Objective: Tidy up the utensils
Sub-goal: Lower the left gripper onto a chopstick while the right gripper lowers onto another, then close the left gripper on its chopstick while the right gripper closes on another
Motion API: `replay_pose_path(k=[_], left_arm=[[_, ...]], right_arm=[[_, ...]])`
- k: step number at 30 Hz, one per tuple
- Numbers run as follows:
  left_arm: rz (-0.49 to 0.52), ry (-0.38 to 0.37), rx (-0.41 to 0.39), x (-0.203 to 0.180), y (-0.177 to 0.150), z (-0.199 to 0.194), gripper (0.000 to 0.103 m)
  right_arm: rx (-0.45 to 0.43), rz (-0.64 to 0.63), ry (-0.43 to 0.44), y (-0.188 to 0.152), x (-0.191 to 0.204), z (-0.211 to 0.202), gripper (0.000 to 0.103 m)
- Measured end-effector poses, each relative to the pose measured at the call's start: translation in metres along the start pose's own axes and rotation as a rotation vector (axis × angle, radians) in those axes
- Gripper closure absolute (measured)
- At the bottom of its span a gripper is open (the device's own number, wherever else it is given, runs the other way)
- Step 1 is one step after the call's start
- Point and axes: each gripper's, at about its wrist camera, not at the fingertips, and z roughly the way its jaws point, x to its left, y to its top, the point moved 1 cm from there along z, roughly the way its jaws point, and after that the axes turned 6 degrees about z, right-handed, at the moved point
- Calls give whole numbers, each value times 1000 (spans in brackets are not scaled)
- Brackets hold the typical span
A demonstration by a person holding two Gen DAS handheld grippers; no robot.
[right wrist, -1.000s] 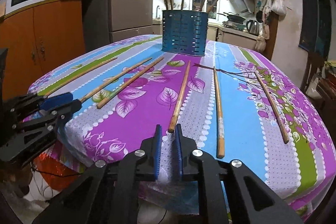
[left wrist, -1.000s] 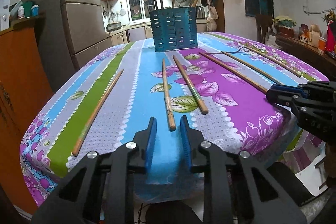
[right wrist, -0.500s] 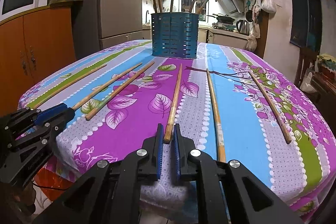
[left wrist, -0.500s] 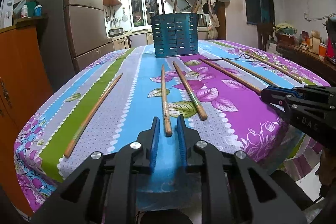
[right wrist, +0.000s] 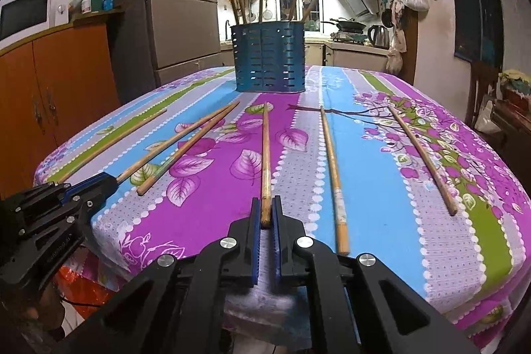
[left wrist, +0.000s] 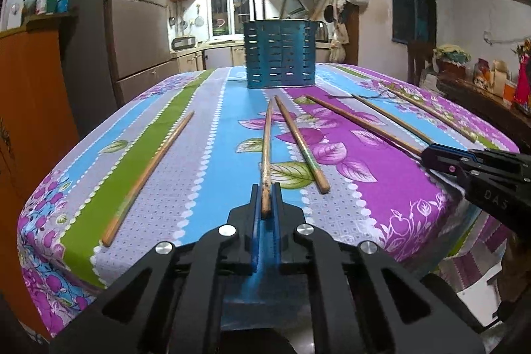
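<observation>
The left tool (left wrist: 265, 199) is clamped on the near end of a wooden chopstick (left wrist: 266, 151), whose shaft runs straight ahead from the blue pads across the table (left wrist: 212, 155) toward the blue slotted holder (left wrist: 280, 55) standing at the far side. Just right of that tool lies a second chopstick (left wrist: 300, 143), angled away; well to its left, on the green stripe, lies another (left wrist: 149, 171).

The right tool (right wrist: 265, 214) is likewise closed on the near end of its own chopstick (right wrist: 265, 155), which also points ahead at the holder (right wrist: 268, 58). Several sticks already stand upright in that holder. To the right of this tool lie two more chopsticks, one close by (right wrist: 333, 175) and one farther out (right wrist: 423, 158). To its left, the other tool appears low at the table's edge, with its chopstick leading away from its tip.
</observation>
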Motion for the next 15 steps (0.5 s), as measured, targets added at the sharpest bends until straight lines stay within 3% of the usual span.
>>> replay_pose_path(k=[5, 15], left_arm=[[-52, 25, 8, 12, 4, -10, 98], [-38, 58, -13, 24, 25, -44, 98]], right_arm=[[-26, 6, -2, 8, -6, -13, 95], [-120, -46, 3, 35, -8, -55, 95]])
